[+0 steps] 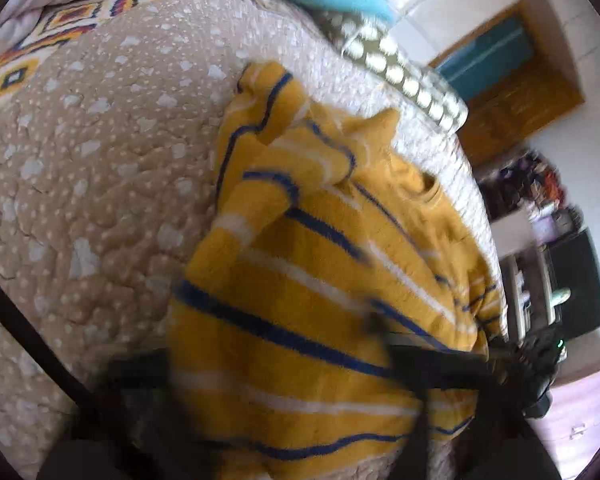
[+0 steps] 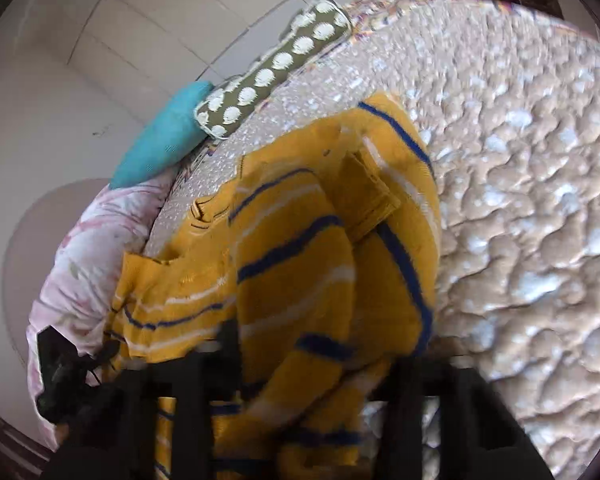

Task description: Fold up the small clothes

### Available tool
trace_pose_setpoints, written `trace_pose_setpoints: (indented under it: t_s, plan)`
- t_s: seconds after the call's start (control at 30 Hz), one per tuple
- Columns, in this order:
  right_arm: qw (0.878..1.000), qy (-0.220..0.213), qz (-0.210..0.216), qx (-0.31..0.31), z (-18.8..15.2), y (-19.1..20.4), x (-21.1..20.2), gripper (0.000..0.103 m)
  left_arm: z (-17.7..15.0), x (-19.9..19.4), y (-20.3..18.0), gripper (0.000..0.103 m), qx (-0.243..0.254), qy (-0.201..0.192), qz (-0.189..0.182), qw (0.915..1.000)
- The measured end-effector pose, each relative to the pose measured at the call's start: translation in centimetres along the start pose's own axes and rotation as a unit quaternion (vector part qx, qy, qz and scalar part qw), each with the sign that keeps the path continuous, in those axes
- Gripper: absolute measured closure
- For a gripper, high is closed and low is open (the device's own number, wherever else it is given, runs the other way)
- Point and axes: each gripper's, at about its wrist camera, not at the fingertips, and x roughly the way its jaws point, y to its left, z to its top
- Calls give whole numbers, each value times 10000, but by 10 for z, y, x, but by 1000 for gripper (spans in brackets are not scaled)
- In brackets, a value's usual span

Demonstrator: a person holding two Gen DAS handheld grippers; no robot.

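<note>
Both tools (image 1: pixel 276 384) (image 2: pixel 312 392) blurred, sweater (image 1: pixel 320 264) bunched between.

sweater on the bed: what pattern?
The sweater is mustard yellow with thin navy and white stripes; clearest in the left wrist view.

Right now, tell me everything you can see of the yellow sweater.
The sweater is small, mustard yellow, fuzzy knit with blue and white stripes. It lies rumpled on the quilt, sleeves folded over the body, collar toward the far pillows. Both tongs, left and right, have its near edge between their fingers.
</note>
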Motion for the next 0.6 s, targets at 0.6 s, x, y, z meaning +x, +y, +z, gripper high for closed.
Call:
trace_pose_setpoints:
  t_s: [0.6]
  plan:
    - [9980, 529, 290, 196, -112, -45, -121, 79, -139, -85, -4, 57, 412, 276, 777, 9957]
